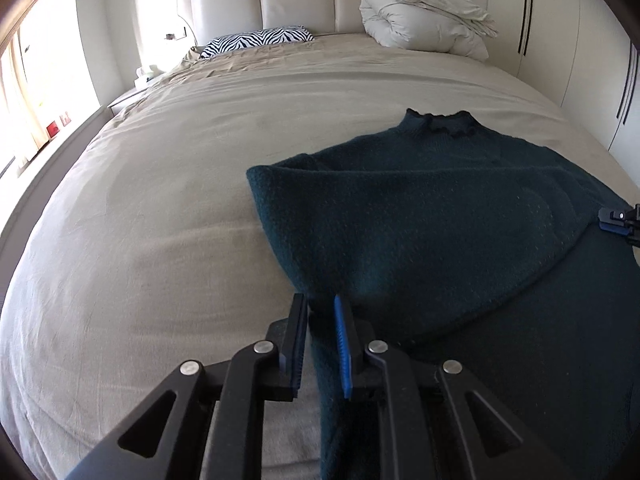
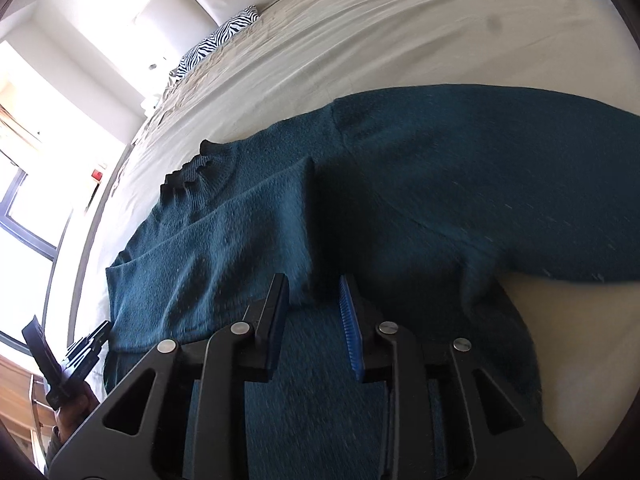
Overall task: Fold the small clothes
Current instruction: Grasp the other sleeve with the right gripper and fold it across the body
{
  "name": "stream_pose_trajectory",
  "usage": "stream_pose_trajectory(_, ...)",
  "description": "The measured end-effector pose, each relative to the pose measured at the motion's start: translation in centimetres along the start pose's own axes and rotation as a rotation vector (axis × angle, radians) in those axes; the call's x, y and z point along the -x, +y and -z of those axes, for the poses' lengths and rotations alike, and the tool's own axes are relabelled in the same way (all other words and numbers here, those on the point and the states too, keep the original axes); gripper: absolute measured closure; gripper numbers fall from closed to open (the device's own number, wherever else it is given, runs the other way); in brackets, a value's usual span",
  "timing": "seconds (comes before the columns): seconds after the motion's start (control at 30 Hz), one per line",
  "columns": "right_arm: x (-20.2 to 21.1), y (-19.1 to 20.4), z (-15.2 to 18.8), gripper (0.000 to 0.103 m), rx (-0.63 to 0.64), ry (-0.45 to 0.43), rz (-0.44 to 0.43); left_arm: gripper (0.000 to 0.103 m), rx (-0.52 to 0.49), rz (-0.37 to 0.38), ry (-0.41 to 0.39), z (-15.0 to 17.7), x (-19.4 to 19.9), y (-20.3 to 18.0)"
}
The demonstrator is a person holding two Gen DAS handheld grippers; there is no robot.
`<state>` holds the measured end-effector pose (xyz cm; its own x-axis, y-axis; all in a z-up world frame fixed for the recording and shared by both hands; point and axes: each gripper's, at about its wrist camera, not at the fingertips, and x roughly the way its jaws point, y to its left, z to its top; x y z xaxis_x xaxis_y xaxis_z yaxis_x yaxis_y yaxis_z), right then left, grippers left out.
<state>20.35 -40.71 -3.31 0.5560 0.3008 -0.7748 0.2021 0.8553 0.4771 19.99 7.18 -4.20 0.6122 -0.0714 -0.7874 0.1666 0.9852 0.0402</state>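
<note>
Nearest the left wrist camera, the left gripper (image 1: 320, 320) was clamped on a fold of the dark teal sweater (image 1: 440, 220), the knit pinched between its black pad and blue pad and hanging down past them. Nearest the right wrist camera, the right gripper (image 2: 314, 300) stood with its jaws parted, nothing pressed between the pads, though the sweater (image 2: 400, 180) lay directly under and beyond them.

The sweater lay spread on the bed (image 1: 160, 220), its ruffled collar (image 1: 440, 120) at the far end from the left gripper, one sleeve folded across the body. The beige sheet (image 2: 360, 40) was lightly creased. Far ahead of the left gripper stood a padded cream headboard (image 1: 280, 0), with a zebra-print pillow (image 1: 256, 40) to its left and a rolled white duvet (image 1: 420, 16) to its right. A bright window (image 1: 24, 100) lay far left of that gripper; pale wardrobe doors (image 1: 560, 20) far right.

No readable writing showed anywhere.

Left of the left gripper the sheet ran bare to the mattress edge. To the right of the right gripper a strip of bare sheet reached the bed's rim.
</note>
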Motion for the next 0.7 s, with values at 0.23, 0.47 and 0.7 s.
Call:
stream_pose_trajectory(0.23,8.7,-7.7,2.9,0.038,-0.204,-0.166,-0.027,0.083,0.04,-0.004,-0.038,1.0,4.0,-0.8)
stream_pose_trajectory(0.47,15.8,-21.8,5.8,0.038,-0.662,-0.356,-0.057,0.026,0.138,0.211,-0.132,0.3,7.7,-4.0)
stream_pose_trajectory(0.7,17.7,-29.1,6.2,0.039,-0.854,-0.477,-0.109,0.026,0.259,0.373,-0.042,0.5,5.3,-7.3)
